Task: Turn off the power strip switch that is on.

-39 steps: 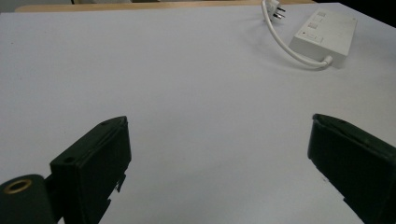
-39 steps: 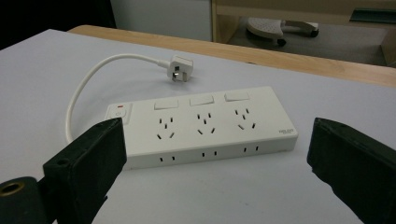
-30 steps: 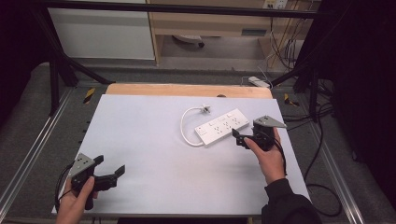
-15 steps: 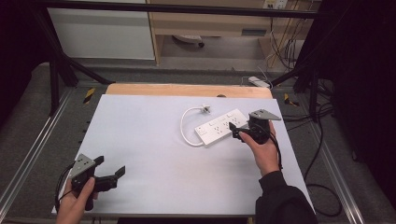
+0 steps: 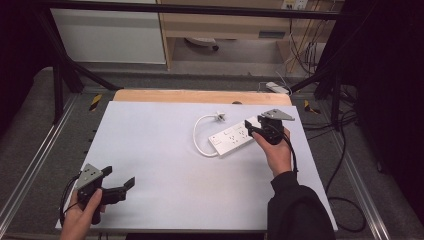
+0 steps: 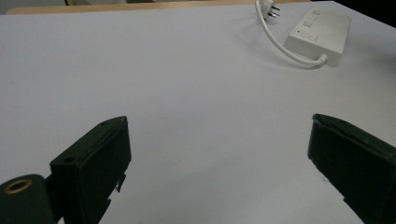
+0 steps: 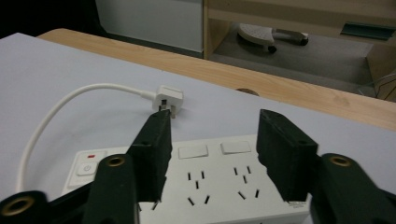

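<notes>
At the table's [image 5: 150,150] far right, roughly 2 o'clock from its middle, your right gripper [image 5: 256,129] sits over the end of the white power strip [image 5: 231,139], so you're in the grasp step: jaws have just been closing and now straddle the strip's body w/ a gap on each side. In the right gripper view the strip [image 7: 219,186] runs across under the jaws, one jaw over its near-switch half, the other over the socket half, & its long edges lie at 12 and 6 o'clock of the jaw gap; I can't see pads pressing on it yet, so treat it as not gripped. By my read, the next move calls for lowering a touch so the pads sit on the strip's side walls, not its top face, then closing fully & checking it doesn't skid on the smooth sheet. Watch the short cord [image 5: 200,135]: it loops off the strip's left end toward 11 o'clock and ends in the plug [image 5: 218,116], which lies loose just beyond the strip at about 12 o'clock; it'll drag when you lift. Your left gripper [image 5: 117,186] rests at the near left corner, approx 8 o'clock, jaws wide apart w/ nothing between them, well apart from the strip, which shows at 1 o'clock in the left gripper view [image 6: 322,32].
</notes>
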